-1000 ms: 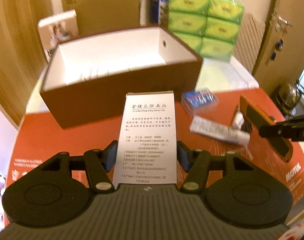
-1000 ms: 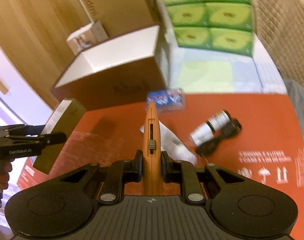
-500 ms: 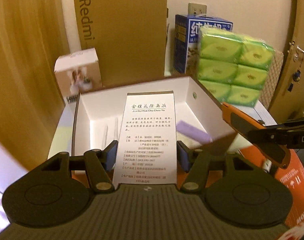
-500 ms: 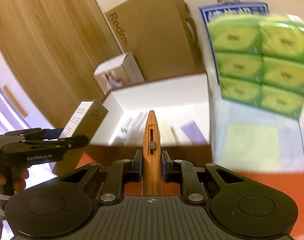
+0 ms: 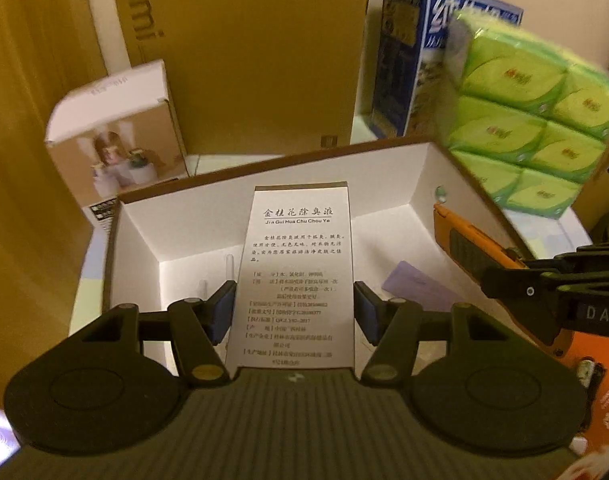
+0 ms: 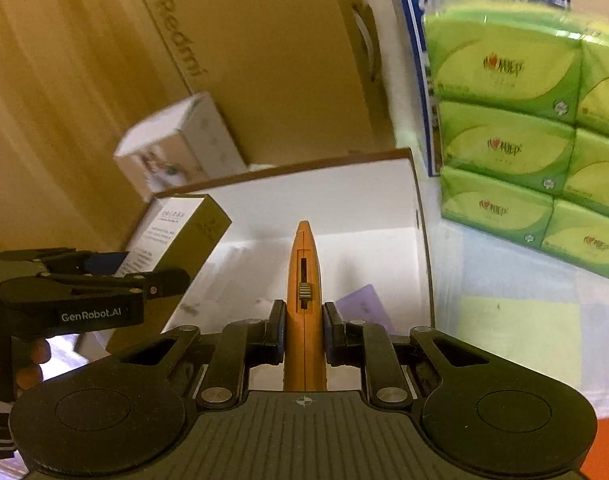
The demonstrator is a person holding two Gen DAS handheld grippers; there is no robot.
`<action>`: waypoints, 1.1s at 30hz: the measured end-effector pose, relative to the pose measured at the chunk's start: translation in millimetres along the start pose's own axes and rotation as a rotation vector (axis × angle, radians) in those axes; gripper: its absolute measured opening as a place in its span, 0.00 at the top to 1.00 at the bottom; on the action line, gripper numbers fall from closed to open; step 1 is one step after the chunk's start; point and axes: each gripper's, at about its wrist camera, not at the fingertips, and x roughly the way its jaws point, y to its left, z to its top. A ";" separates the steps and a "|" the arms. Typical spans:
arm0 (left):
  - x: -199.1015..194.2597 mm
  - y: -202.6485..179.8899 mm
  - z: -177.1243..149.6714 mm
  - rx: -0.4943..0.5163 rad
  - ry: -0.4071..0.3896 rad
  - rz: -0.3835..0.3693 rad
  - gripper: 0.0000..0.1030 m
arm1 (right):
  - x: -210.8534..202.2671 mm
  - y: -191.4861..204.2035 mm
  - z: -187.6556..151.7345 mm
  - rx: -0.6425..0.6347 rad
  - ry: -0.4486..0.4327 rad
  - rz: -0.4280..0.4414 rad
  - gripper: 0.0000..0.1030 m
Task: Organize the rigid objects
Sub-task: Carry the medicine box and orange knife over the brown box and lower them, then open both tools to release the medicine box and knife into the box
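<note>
My left gripper (image 5: 294,312) is shut on a tall white carton with Chinese print (image 5: 300,276) and holds it above the open brown box with a white inside (image 5: 420,184). The carton also shows in the right wrist view (image 6: 176,240). My right gripper (image 6: 304,332) is shut on an orange utility knife (image 6: 303,280), held over the right half of the same box (image 6: 328,196). The knife shows in the left wrist view (image 5: 476,256). A purple card (image 5: 416,284) and thin white sticks (image 5: 229,268) lie inside the box.
A green tissue multipack (image 6: 516,140) stands right of the box, with a blue carton (image 5: 408,60) behind it. A large Redmi cardboard box (image 5: 240,52) and a small white photo box (image 5: 116,136) stand behind. The orange table surface (image 5: 608,376) shows at lower right.
Both grippers have moved forward and up from over the orange table to above the open box, carrying the carton and the knife. The box's inside has come into view.
</note>
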 end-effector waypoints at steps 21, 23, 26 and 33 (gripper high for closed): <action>80.8 7.0 18.4 0.017 0.103 0.001 0.44 | 85.0 -25.8 25.3 0.027 0.099 -0.048 0.86; 82.4 6.6 18.9 0.018 0.105 0.003 0.44 | 86.9 -25.7 25.5 0.022 0.100 -0.047 0.86; 83.6 5.3 19.6 0.026 0.100 0.005 0.44 | 88.1 -24.9 25.9 0.013 0.091 -0.047 0.86; 78.5 1.2 19.4 0.041 0.095 0.020 0.43 | 76.4 -16.5 29.9 -0.047 0.054 -0.054 0.78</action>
